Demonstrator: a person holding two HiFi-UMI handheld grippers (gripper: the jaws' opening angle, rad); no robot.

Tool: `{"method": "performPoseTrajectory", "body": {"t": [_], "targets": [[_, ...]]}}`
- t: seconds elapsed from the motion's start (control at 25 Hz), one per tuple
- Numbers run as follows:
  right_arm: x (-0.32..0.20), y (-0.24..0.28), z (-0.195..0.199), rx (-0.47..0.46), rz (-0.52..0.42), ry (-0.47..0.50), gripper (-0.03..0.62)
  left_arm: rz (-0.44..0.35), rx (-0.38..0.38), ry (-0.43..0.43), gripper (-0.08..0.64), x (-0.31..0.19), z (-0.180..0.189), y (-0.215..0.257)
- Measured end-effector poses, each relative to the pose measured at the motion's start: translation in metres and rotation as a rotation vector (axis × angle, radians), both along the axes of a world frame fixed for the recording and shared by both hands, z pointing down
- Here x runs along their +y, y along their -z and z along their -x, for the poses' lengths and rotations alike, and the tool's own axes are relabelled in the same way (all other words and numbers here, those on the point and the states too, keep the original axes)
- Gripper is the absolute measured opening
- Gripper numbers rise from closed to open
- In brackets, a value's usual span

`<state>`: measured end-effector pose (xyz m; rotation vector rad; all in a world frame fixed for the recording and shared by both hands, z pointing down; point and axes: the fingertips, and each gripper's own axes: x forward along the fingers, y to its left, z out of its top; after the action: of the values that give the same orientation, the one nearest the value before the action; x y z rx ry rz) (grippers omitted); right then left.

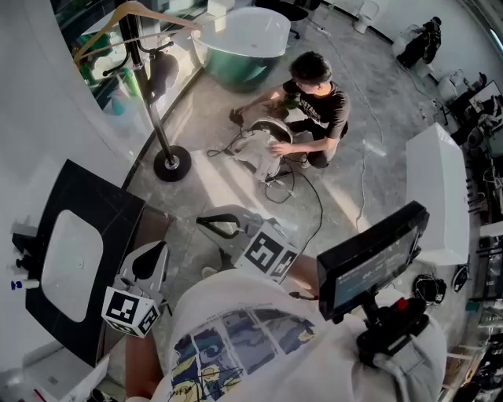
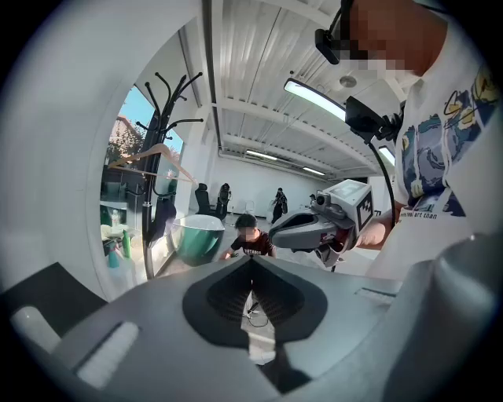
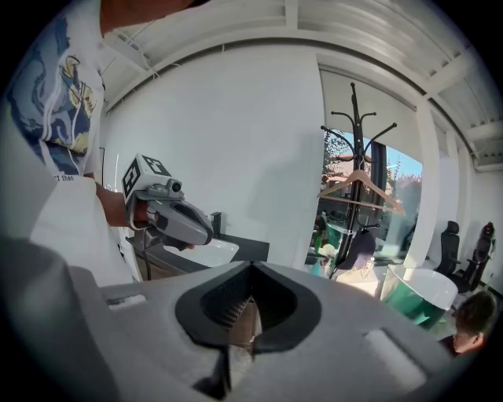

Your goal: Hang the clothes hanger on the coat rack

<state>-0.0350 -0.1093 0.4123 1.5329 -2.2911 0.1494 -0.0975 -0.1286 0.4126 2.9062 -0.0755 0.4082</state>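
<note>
Closest to us, our own white printed shirt point(image 1: 236, 338) fills the bottom edge of the head view, with a small dark screen point(image 1: 369, 263) on a mount just to its right. Just beyond the shirt we hold the two tools low, side by side and apart. The left gripper point(image 1: 157, 248) has its jaws pressed together with nothing between them, as its own view confirms point(image 2: 251, 263). The right gripper point(image 1: 203, 224) is likewise clenched and empty, its jaws meeting in its own view point(image 3: 251, 271). Each tool shows in the other's camera, well clear of everything else. To the left of the left gripper stands a black counter point(image 1: 94, 208) with a white basin point(image 1: 71, 267) sunk into it. Farther out across the grey floor point(image 1: 354, 188), a person point(image 1: 314, 102) crouches over some equipment and cables. At the far left, by the window, the coat rack point(image 1: 149, 102) stands on its round base. The wooden clothes hanger point(image 1: 134, 20) already hangs on the coat rack, high against the pole just under the top hooks, touched by neither tool; the right gripper view shows it most plainly point(image 3: 360, 192). Behind the rack sits a green and white bathtub point(image 1: 244, 39).
</note>
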Motion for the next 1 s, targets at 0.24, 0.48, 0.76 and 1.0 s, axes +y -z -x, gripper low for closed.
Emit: {"method": "performPoseTrajectory", "body": {"t": [0.24, 0.48, 0.76, 1.0], "targets": [[0.000, 0.001, 0.004, 0.007, -0.005, 0.009, 0.002, 0.001, -0.008, -0.007, 0.003, 0.002, -0.002, 0.000], [0.008, -0.004, 0.003, 0.022, 0.018, 0.005, 0.002, 0.005, -0.012, -0.013, 0.003, 0.007, -0.002, -0.003], [0.008, -0.006, 0.005, 0.025, 0.022, 0.013, 0.001, 0.013, -0.023, -0.029, 0.003, 0.010, -0.004, -0.007], [0.013, -0.006, 0.002, 0.029, 0.026, 0.009, 0.000, 0.021, -0.031, -0.044, 0.003, 0.014, -0.006, -0.011]]}}
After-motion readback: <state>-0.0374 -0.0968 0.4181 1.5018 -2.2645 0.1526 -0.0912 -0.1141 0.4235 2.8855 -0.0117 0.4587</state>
